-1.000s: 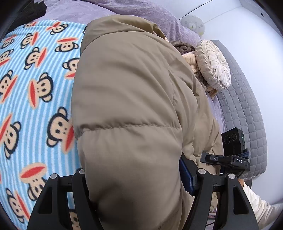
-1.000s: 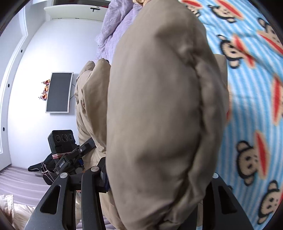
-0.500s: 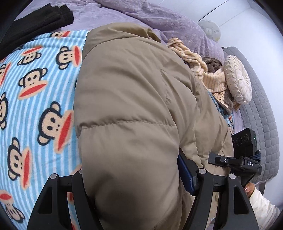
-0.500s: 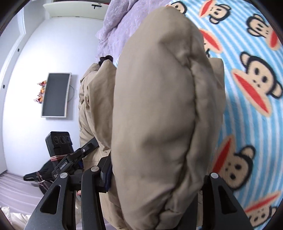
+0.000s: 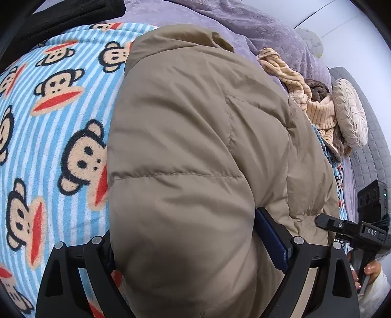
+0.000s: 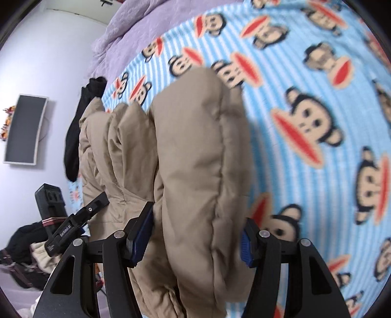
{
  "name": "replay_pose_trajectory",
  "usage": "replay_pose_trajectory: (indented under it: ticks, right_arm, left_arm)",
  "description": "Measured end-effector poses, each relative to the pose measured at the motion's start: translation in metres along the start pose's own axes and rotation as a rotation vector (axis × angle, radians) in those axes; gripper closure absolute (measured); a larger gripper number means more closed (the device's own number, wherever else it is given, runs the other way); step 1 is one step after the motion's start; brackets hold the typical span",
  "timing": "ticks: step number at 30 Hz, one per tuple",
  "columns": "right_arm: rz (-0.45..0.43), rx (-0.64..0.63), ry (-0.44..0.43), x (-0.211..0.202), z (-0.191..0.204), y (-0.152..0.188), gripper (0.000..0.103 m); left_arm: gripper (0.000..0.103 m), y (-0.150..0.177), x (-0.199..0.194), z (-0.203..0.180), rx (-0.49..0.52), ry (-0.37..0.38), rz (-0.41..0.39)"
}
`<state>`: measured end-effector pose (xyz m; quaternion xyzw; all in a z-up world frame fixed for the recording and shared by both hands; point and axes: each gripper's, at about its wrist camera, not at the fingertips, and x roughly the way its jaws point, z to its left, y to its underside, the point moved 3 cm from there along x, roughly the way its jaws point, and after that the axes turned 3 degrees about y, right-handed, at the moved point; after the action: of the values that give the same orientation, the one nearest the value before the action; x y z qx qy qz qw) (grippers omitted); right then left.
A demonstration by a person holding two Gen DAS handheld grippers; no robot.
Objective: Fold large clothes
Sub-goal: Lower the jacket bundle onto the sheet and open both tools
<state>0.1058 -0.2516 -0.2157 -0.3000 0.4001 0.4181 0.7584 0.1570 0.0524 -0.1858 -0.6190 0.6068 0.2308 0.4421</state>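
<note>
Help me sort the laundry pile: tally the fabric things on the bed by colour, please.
Tan: 1, the puffer jacket, clamped by the left gripper and the right gripper
Blue striped: 1, the monkey blanket
Purple: 1, the quilt
Black: 1, the dark garment
Cream: 2, the striped knit and the round cushion
Total: 6

You have one tan puffer jacket (image 5: 185,156) filling the middle, clamped by two grippers: your left gripper (image 5: 198,247) at 6 o'clock in the left wrist view, your right gripper (image 6: 198,234) at 6 o'clock in its own. One blue striped monkey-print blanket (image 5: 48,127) lies at 9 o'clock, one purple quilt (image 5: 220,17) at 12 o'clock. At 2 o'clock you have one round cream cushion (image 5: 350,115) and one striped beige garment (image 5: 293,80). One black garment (image 6: 80,127) hangs at 9 o'clock in the right wrist view, beside one wall screen (image 6: 25,129).
</note>
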Motion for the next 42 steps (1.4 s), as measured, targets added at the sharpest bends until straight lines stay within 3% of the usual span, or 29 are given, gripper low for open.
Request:
replay_pose_trajectory:
  ticks: [2,4,6,7,10,15,19,25,33,42]
  right_arm:
    - [-0.045,0.001,0.029,-0.017,-0.002,0.002,0.04]
    - [-0.112,-0.016,0.057,-0.037,-0.001,0.003,0.062]
    - [-0.174,-0.042,0.079,-0.063,0.008,0.0,0.07]
    - [-0.201,-0.053,0.068,-0.066,0.025,-0.006,0.073]
    - [-0.231,-0.102,0.039,-0.065,0.056,-0.017,0.074]
    - [-0.215,-0.153,0.057,-0.019,0.097,-0.034,0.075]
    - [-0.168,-0.15,0.185,0.02,0.082,-0.042,0.076]
    - [-0.139,-0.154,0.212,0.049,0.058,-0.047,0.079]
    - [-0.12,-0.146,0.215,0.032,0.06,-0.039,0.078]
    - [-0.124,-0.166,0.178,-0.021,0.072,0.011,0.075]
  left_arm:
    - [0.009,-0.001,-0.001,-0.006,0.005,-0.024,-0.003]
    - [0.009,-0.003,-0.009,-0.012,0.018,-0.096,-0.017]
    - [0.009,-0.005,-0.033,-0.022,0.064,-0.21,-0.106]
    - [0.009,-0.008,-0.047,-0.029,0.096,-0.228,-0.166]
    - [0.009,-0.024,-0.068,-0.038,0.142,-0.237,-0.254]
    - [0.009,-0.048,-0.032,-0.039,0.146,-0.262,-0.19]
    - [0.009,-0.041,-0.003,-0.049,0.173,-0.321,-0.173]
    - [0.005,-0.039,0.017,-0.059,0.192,-0.369,-0.166]
    - [0.005,-0.031,-0.006,-0.061,0.196,-0.382,-0.151]
    - [0.005,0.036,-0.066,-0.045,0.17,-0.386,-0.155]
